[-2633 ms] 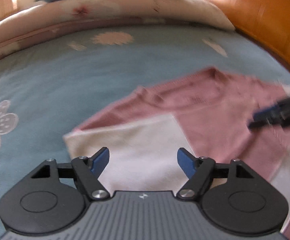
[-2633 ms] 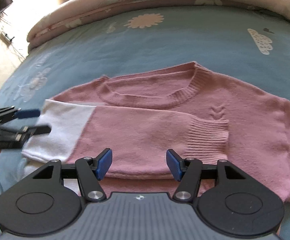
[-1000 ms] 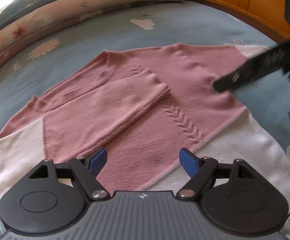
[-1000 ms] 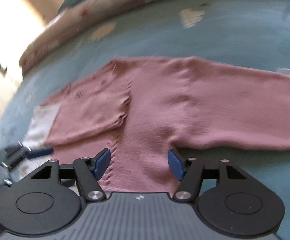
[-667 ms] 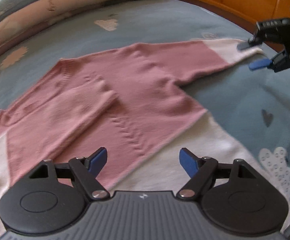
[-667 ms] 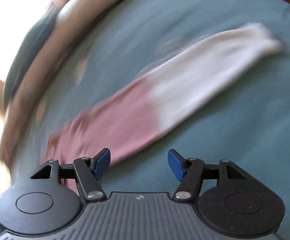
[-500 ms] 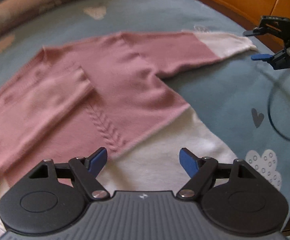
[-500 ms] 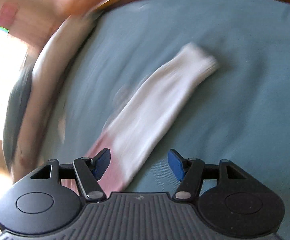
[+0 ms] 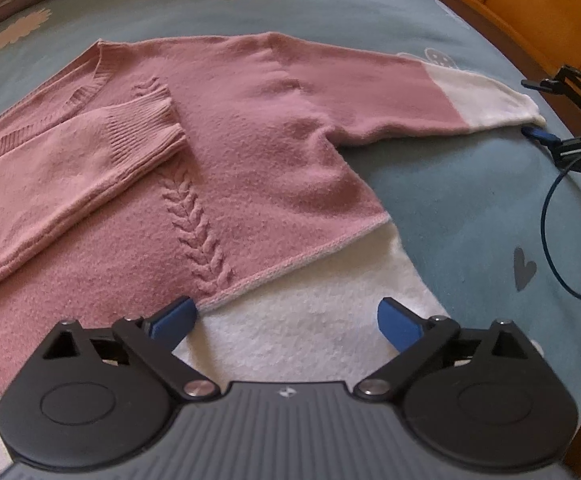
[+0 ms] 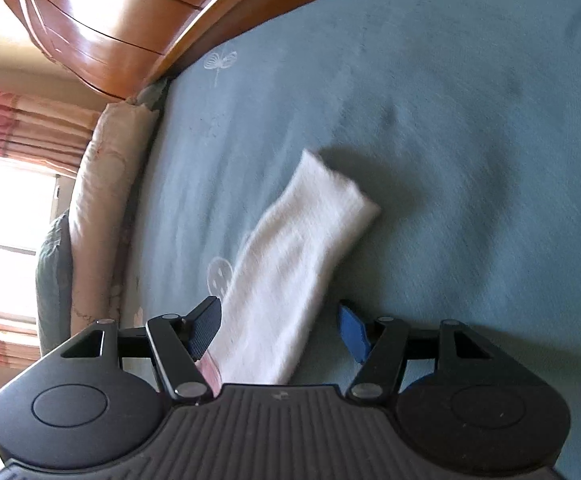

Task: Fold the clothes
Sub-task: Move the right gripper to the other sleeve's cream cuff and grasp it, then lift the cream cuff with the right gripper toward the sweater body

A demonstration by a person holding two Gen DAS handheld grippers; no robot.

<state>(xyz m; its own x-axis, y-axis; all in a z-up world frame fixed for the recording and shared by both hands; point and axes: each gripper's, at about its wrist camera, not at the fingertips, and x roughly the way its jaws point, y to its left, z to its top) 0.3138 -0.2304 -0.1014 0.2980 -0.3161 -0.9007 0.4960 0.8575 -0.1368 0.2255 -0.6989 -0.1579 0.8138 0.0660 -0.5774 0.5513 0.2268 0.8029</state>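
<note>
While the sleeve [image 10: 290,264] lies between my right gripper's [image 10: 280,326] parted jaws, running toward 1 o'clock, my left gripper [image 9: 286,314], jaws also apart, hovers over the sweater's [image 9: 250,140] hem.

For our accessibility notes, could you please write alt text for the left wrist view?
A pink and white sweater lies flat on a blue bedspread, one sleeve folded across its chest. The open left gripper hovers over its white hem, while the right gripper brackets the outstretched sleeve's white cuff.
</note>
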